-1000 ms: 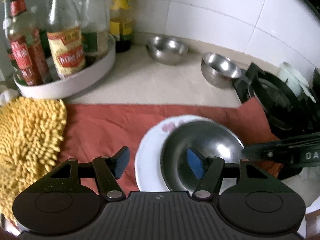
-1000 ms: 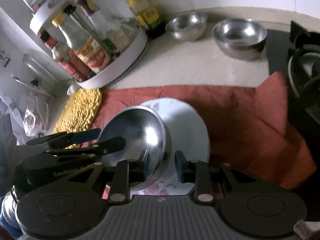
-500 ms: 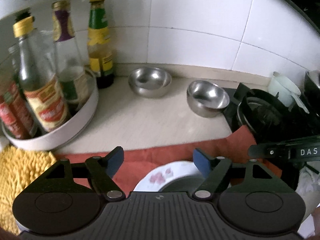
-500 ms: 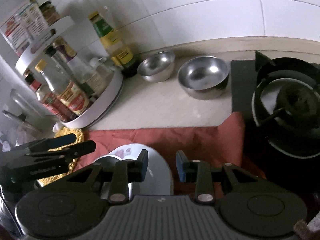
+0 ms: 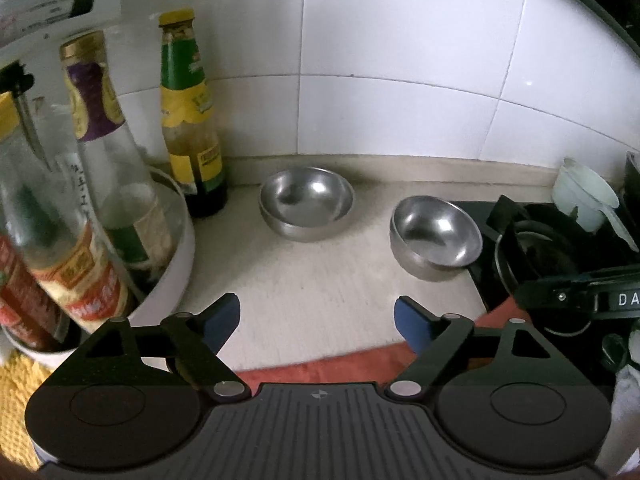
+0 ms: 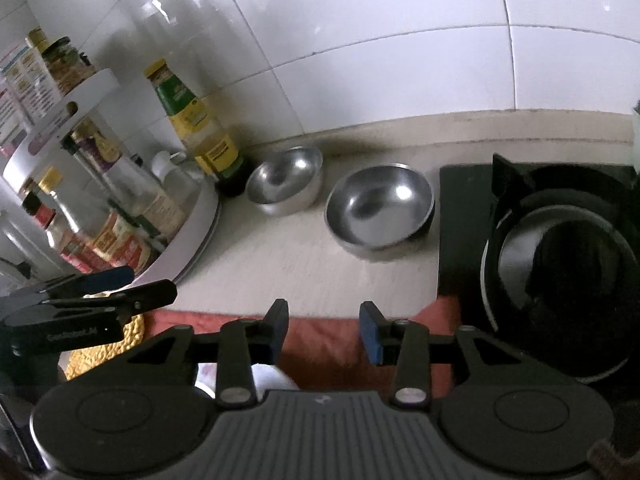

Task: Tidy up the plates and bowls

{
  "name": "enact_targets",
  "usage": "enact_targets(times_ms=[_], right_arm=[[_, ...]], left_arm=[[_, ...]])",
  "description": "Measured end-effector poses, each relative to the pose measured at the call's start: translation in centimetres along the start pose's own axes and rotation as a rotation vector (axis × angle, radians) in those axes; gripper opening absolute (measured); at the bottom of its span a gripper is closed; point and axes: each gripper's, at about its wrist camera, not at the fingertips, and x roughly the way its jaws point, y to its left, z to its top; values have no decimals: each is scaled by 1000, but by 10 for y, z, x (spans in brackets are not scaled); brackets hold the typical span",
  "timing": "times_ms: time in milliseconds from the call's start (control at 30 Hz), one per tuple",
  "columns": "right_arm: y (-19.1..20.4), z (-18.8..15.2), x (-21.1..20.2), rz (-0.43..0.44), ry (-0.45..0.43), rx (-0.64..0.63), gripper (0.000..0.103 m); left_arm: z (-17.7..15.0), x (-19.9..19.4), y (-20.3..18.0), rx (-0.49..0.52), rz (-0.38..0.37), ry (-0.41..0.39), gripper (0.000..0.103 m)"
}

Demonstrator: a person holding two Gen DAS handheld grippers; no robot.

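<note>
Two steel bowls stand on the counter by the tiled wall: the left bowl (image 5: 306, 204) (image 6: 285, 186) next to a sauce bottle, the right bowl (image 5: 436, 236) (image 6: 380, 210) beside the stove. My left gripper (image 5: 318, 322) is open and empty, held above the counter short of both bowls. My right gripper (image 6: 324, 330) is open and empty above the red cloth (image 6: 324, 354). A sliver of the white plate (image 6: 272, 378) shows under the right gripper's fingers. The left gripper also shows at the left of the right wrist view (image 6: 132, 284).
A white turntable rack (image 5: 176, 264) (image 6: 200, 224) of sauce bottles stands at the left, a green-labelled bottle (image 5: 192, 120) behind it. The black gas stove (image 6: 560, 260) (image 5: 532, 248) is at the right. A yellow mop pad (image 6: 104, 340) lies at the left front.
Both grippers have lifted and tilted up from the plate and the bowl on it toward the back wall. The right gripper has opened wider. The plate has dropped almost out of view.
</note>
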Motion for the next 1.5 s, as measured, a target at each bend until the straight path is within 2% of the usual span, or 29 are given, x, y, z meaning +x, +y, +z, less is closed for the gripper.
enact_targets(times_ms=[567, 700, 767, 867, 967, 1167, 1267, 1333, 1367, 1400, 1500], right_arm=[[11, 64, 52, 7, 10, -48, 39], [13, 76, 66, 26, 17, -59, 40], [13, 77, 73, 38, 40, -58, 40], [20, 61, 67, 99, 90, -82, 40], [32, 21, 49, 207, 206, -145, 40], [36, -41, 42, 226, 355, -134, 41], [36, -57, 46, 242, 393, -103, 41], [38, -65, 47, 266, 396, -95, 41], [39, -69, 47, 280, 389, -92, 41], [39, -72, 48, 286, 379, -87, 41], [40, -81, 57, 292, 387, -60, 31]], left_arm=[[51, 55, 20, -60, 26, 30, 90], [51, 66, 24, -70, 35, 81, 89], [37, 53, 25, -55, 8, 100, 89], [2, 20, 21, 11, -26, 152, 90], [-29, -1, 23, 20, -13, 215, 90], [-72, -17, 8, 5, -57, 287, 90], [-95, -14, -4, -8, -96, 333, 90], [-109, -5, -6, -40, -114, 371, 82], [-114, 0, -8, -51, -112, 383, 83], [-115, 1, -10, -55, -104, 371, 83], [-109, 1, -9, -72, -97, 348, 78]])
